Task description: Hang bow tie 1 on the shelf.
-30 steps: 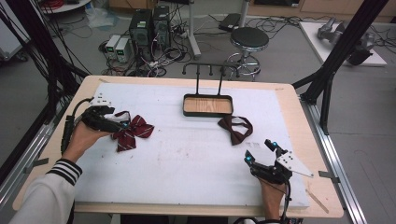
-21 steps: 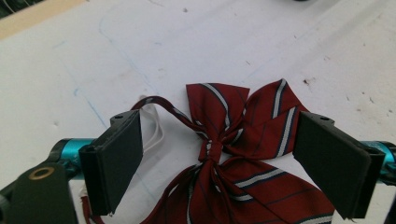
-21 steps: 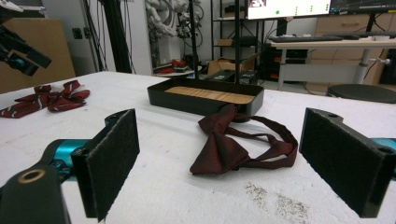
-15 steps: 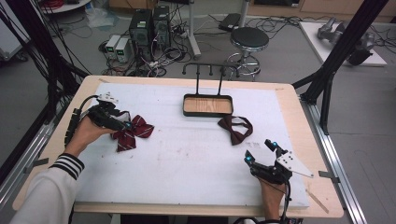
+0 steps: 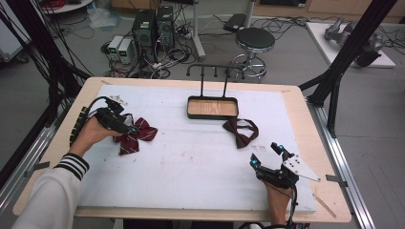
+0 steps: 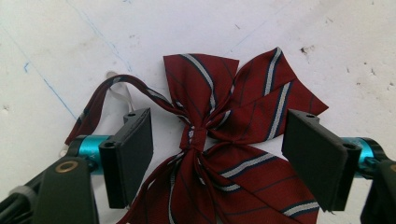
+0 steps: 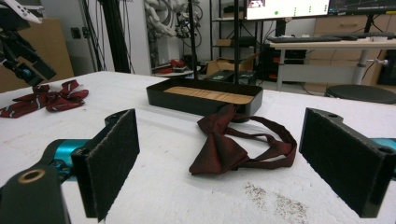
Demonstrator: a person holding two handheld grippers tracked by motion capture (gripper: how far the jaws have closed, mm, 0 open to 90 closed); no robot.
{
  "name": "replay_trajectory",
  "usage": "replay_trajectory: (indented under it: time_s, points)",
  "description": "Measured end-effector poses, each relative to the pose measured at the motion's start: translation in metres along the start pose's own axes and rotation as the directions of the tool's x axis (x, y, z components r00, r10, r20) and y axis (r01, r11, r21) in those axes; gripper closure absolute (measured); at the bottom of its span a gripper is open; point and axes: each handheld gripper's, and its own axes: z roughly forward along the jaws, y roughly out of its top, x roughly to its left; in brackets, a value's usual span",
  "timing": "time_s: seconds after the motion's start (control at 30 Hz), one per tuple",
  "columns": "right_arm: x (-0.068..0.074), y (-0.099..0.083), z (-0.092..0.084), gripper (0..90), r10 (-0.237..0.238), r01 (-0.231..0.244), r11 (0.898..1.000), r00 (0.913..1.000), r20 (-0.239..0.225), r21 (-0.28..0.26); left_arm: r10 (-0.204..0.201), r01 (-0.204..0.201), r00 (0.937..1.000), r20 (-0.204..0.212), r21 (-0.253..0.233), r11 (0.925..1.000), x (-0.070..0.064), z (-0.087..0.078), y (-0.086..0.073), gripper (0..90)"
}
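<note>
Straddling a striped bow tie (image 6: 219, 140) on white padding (image 5: 191, 157), the left gripper (image 6: 219, 149) jaws have been narrowing.

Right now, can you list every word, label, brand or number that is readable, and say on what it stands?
None can be read.
Monitor behind the table: coloured marks, too small and blurred to read.
Striped bow tie, plain bow tie, black tray: no text on them.
</note>
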Motion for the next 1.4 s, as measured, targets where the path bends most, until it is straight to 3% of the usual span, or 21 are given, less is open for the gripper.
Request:
replay_trajectory:
  time_s: [0.4,0.43,0.57,1.4]
  points:
    - [0.0,0.0,0.0,11.2,0.005,-0.005,1.0,1.0,-0.001,-0.001,-0.008,0.009,0.9999,-0.009,0.067,0.9977,0.001,0.01,0.003,30.5]
    - [-0.001,0.0,0.0,11.2,0.005,-0.005,1.0,1.0,0.0,-0.002,-0.008,0.008,1.0,0.001,0.074,0.9972,0.002,0.01,0.003,34.8]
    - [-0.001,0.0,0.0,11.2,0.005,-0.005,1.0,1.0,-0.001,-0.004,-0.019,0.019,0.9998,0.001,0.095,0.9953,0.003,0.013,0.003,36.8]
    - [-0.002,0.0,0.0,11.3,0.018,-0.018,1.0,0.9998,-0.003,-0.007,-0.054,0.065,0.9966,-0.062,0.191,0.9795,0.006,0.025,0.008,49.0]
